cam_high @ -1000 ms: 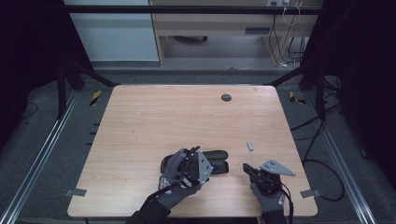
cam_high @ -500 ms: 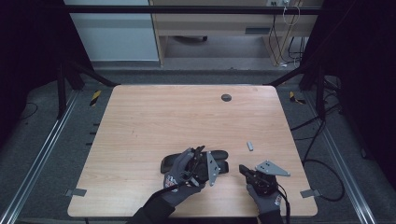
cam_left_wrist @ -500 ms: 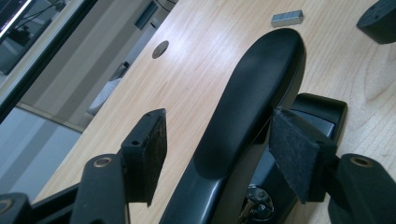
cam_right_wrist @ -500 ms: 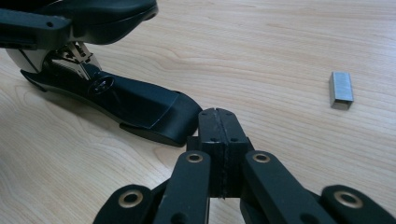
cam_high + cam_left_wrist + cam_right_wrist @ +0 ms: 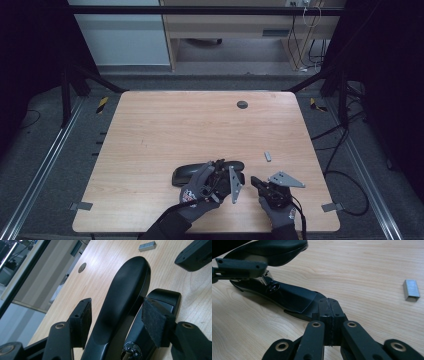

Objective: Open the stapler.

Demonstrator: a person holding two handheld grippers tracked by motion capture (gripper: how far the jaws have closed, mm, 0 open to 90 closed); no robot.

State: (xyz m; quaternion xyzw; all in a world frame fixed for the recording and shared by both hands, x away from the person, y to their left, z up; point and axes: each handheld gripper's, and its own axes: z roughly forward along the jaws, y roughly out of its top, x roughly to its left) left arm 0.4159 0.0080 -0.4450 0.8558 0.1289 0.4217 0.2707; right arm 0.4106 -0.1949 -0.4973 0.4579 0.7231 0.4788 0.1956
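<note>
A black stapler [image 5: 187, 174] lies near the table's front edge with its top arm [image 5: 122, 290] swung up off the base [image 5: 287, 296]. My left gripper [image 5: 119, 320] is open, and its pads [image 5: 86, 316] straddle the raised top arm with a small gap on each side. In the high view the left gripper [image 5: 223, 178] sits over the stapler's right end. My right gripper [image 5: 329, 311] is shut with nothing in it. Its tips rest at the end of the stapler's base, just right of it in the high view [image 5: 256, 181]. A strip of staples [image 5: 268, 156] lies loose to the right.
The wooden table [image 5: 165, 130] has a round dark grommet [image 5: 242, 104] near its far edge. The staple strip [image 5: 411, 290] is a short way from my right gripper. Dark frame posts and cables stand around the table.
My left gripper has shifted right along the stapler and turned. My right gripper has moved left up to the stapler's base.
</note>
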